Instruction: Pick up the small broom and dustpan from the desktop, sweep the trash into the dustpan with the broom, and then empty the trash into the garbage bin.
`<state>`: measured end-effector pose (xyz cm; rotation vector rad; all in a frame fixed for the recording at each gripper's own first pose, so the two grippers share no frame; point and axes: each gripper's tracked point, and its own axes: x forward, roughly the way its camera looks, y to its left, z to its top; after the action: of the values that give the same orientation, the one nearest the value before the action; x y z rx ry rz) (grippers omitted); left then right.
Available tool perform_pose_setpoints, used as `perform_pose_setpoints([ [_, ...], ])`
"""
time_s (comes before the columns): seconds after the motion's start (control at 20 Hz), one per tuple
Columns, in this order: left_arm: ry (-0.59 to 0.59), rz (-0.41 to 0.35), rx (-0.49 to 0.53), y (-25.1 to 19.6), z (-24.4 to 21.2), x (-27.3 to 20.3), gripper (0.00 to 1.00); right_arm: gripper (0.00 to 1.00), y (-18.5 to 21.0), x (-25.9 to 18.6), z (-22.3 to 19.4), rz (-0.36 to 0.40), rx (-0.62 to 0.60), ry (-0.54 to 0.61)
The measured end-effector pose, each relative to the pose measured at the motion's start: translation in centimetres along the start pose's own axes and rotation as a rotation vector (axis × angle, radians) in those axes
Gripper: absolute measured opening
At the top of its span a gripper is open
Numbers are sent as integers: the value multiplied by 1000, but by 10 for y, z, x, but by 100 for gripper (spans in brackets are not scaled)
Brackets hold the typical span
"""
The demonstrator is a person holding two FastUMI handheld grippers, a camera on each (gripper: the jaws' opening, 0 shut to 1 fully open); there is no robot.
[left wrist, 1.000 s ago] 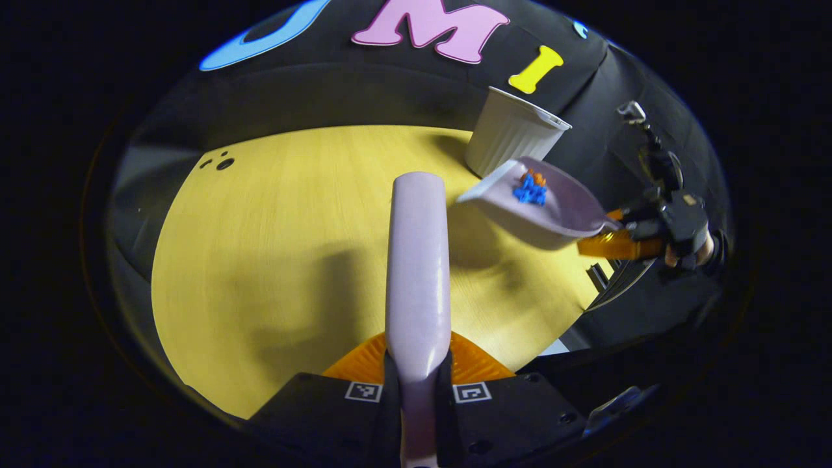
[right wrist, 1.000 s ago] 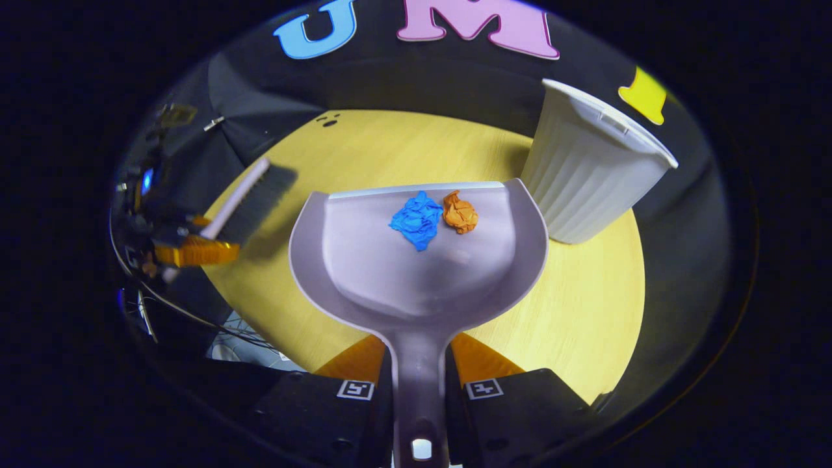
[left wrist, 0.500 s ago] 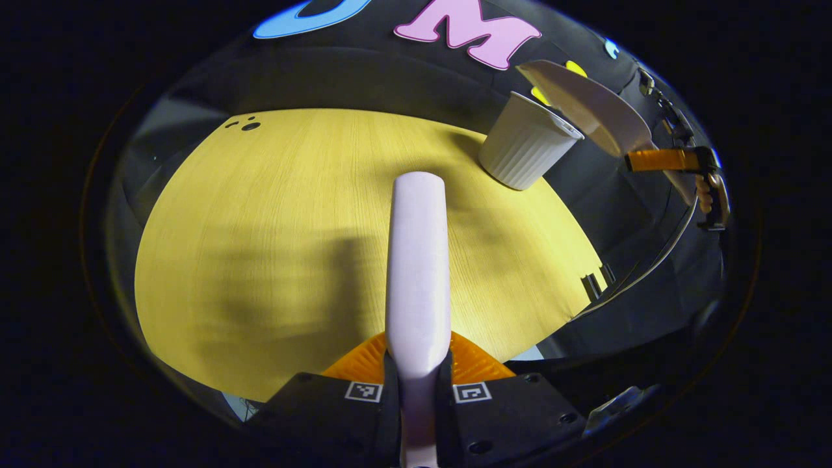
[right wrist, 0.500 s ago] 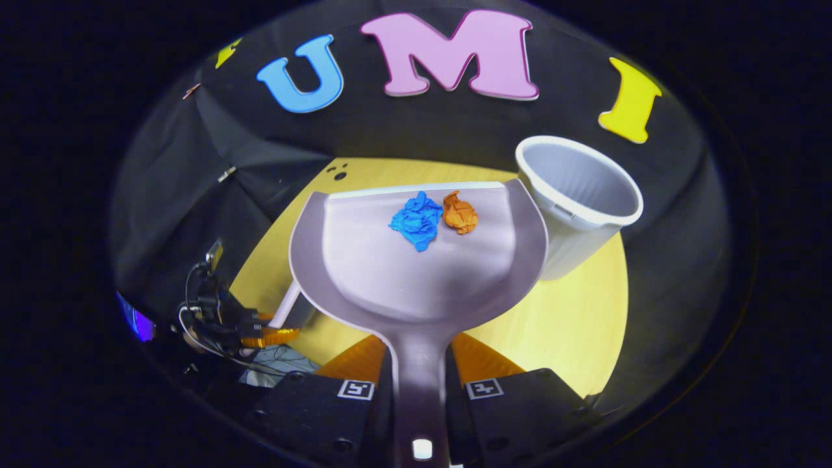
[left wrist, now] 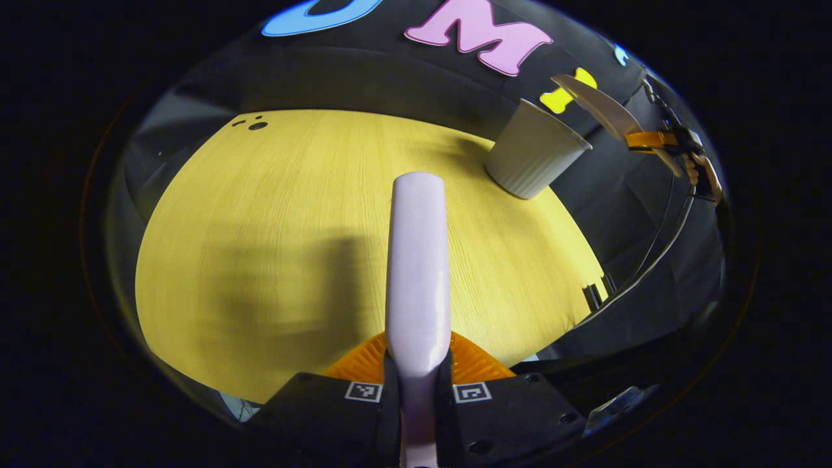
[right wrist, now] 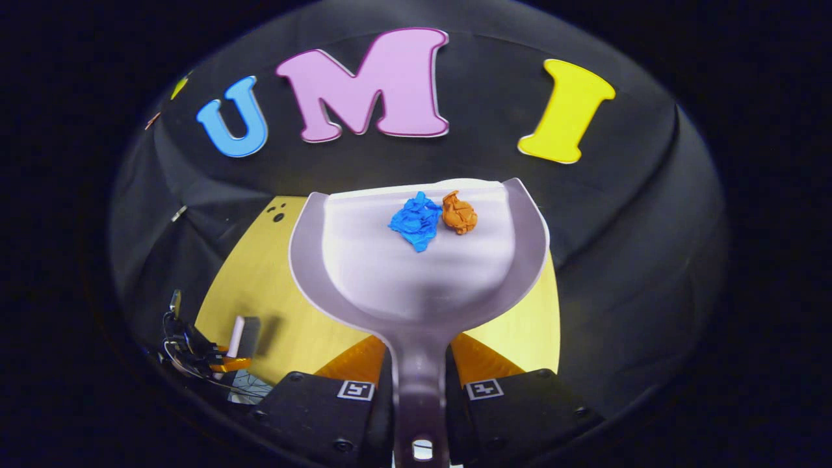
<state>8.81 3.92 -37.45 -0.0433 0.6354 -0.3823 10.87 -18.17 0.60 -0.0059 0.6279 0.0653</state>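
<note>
Your left claw (left wrist: 416,383) has the broom (left wrist: 417,260) running straight ahead of it over the bench (left wrist: 273,227). Ahead and to the right of that claw, the bin (left wrist: 534,158) stands on the bench's far edge, and the dustpan (left wrist: 598,112) hangs above and right of the bin. In the right gripper view, the dustpan lies straight ahead of your right claw (right wrist: 421,390), two paper scraps (right wrist: 432,220) side by side in it near its front lip. The bench lies below it, the broom low to the left.

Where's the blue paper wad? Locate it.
In the right gripper view, the blue paper wad lies near the dustpan's front lip, left of and touching the orange wad.
</note>
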Motion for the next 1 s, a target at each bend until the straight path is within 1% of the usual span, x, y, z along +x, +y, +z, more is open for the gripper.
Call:
perform_pose_setpoints([
  [0.1,-11,0,-25,0,11,1,25,36,-31,10,8,-60,-2,7],
  [0.2,-16,1,-36,-1,20,1,24,36,-54,29,15,-113,7,12],
  [0.25,-16,9,-39,2,26,1,25,36,-64,37,18,-134,25,13],
  [0.3,-13,17,-40,5,30,1,24,36,-73,45,21,-152,44,10],
  [0.4,-4,27,-40,8,35,0,25,36,-91,57,23,-210,41,5],
  [0.5,1,37,-31,13,39,0,25,36,-108,65,23,-267,-19,4],
  [0.6,-14,65,-30,20,48,1,24,36,-115,68,20,-331,-87,-14],
  [0.65,-31,75,-40,22,54,2,25,36,-119,71,22,-367,-129,-27],
  [0.8,-51,76,-92,20,66,6,25,36,-137,77,26,-449,-253,-38],
  [0.85,-54,74,-103,19,68,8,24,36,-142,75,30,-487,-302,-54],
  [1.0,-81,95,-93,19,77,9,25,36,-149,70,36,-550,-426,-82],
])
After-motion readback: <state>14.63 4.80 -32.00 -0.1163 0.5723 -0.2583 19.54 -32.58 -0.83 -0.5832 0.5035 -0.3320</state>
